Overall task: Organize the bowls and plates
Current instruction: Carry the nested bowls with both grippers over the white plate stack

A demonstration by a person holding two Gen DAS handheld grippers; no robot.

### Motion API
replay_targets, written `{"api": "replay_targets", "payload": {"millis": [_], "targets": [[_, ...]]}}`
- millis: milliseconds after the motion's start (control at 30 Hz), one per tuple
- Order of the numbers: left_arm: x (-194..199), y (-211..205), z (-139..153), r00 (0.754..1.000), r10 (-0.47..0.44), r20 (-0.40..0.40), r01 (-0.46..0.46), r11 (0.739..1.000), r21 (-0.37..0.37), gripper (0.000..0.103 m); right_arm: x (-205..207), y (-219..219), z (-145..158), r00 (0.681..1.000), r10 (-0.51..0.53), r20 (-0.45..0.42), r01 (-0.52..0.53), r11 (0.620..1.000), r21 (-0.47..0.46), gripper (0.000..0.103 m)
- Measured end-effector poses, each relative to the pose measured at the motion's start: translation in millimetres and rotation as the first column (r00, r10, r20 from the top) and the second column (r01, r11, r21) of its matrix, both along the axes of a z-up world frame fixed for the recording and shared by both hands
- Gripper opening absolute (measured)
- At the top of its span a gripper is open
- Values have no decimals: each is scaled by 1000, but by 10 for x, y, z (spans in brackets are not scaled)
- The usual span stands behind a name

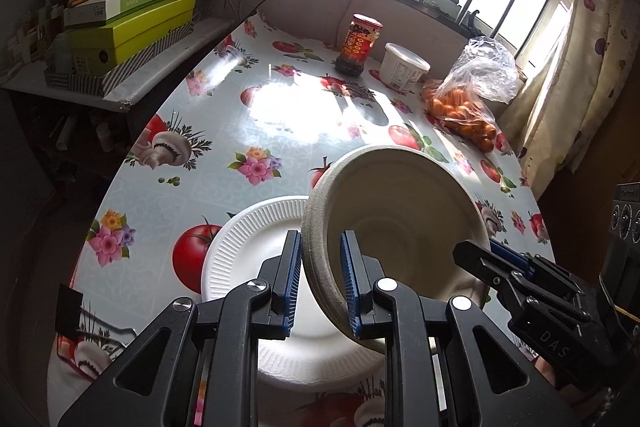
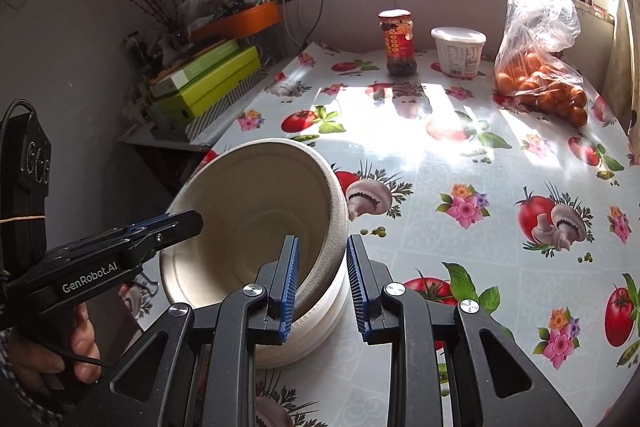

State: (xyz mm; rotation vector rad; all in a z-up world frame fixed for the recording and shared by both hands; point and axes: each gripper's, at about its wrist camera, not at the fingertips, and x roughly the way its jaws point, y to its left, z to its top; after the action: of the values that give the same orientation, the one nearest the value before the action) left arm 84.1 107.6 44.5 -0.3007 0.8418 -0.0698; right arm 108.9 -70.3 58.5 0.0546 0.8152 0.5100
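A beige paper bowl (image 1: 400, 223) is tilted above a white ribbed paper plate (image 1: 248, 255) on the near part of the table. My left gripper (image 1: 320, 283) straddles the bowl's left rim with its blue pads, one inside, one outside. My right gripper (image 2: 322, 287) straddles the bowl's (image 2: 256, 219) right rim the same way. In the left wrist view the right gripper (image 1: 480, 259) shows pinching the far rim. In the right wrist view the left gripper (image 2: 172, 223) shows at the bowl's left rim. The white plate (image 2: 316, 323) lies under the bowl.
A round table with a tomato-and-mushroom cloth (image 2: 480, 187) carries a red sauce jar (image 2: 398, 43), a white tub (image 2: 458, 51) and a bag of oranges (image 2: 540, 67) at the back. Green boxes (image 2: 208, 83) sit on a side shelf at the left.
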Motion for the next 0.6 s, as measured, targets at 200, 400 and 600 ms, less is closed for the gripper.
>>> {"api": "replay_targets", "payload": {"millis": [200, 400, 600], "targets": [[-27, 131, -52, 999, 30, -15, -30, 1000, 6, 21, 42, 153, -46, 999, 34, -18, -34, 999, -5, 24], [-22, 217, -99, 998, 49, -29, -49, 999, 10, 21, 99, 251, -115, 997, 56, -44, -56, 998, -7, 24], [-7, 263, -181, 997, 57, -53, -56, 998, 8, 21, 133, 295, -183, 996, 62, -63, -62, 998, -8, 24]]}}
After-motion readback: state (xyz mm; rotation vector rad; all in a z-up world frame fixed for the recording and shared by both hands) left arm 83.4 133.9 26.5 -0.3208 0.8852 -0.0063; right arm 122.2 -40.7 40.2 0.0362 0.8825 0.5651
